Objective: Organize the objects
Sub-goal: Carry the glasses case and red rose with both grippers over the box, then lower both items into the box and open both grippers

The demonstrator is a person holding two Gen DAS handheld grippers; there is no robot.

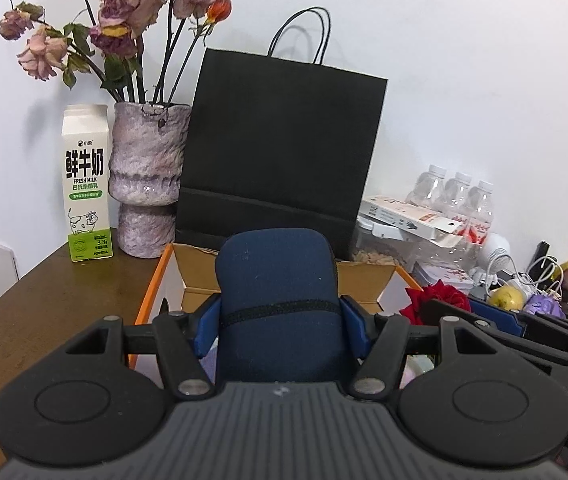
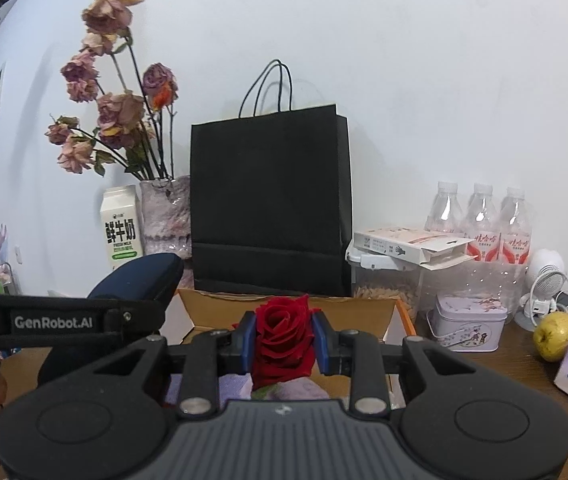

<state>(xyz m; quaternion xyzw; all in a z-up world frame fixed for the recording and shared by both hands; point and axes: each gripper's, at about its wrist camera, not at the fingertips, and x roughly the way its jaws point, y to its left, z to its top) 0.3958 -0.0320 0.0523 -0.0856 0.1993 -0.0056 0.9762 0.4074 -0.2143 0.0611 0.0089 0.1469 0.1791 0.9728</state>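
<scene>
My left gripper (image 1: pixel 279 320) is shut on a dark blue padded pouch (image 1: pixel 277 280), held above an open cardboard box (image 1: pixel 155 280) with an orange outer edge. My right gripper (image 2: pixel 284 340) is shut on a red rose (image 2: pixel 284 332), also over the cardboard box (image 2: pixel 219 312). The right wrist view shows the blue pouch (image 2: pixel 139 276) at the left, beside the left gripper's black body. In the left wrist view the red rose (image 1: pixel 440 300) shows at the right. Something pale purple lies in the box beneath the rose.
A black paper bag (image 1: pixel 284 152) stands right behind the box. Left of it are a mottled vase (image 1: pixel 147 176) of dried roses and a milk carton (image 1: pixel 85 184). To the right: water bottles (image 2: pixel 480 220), a clear container, a lilac tin (image 2: pixel 468 324), a yellow-green fruit (image 2: pixel 556 336), cables.
</scene>
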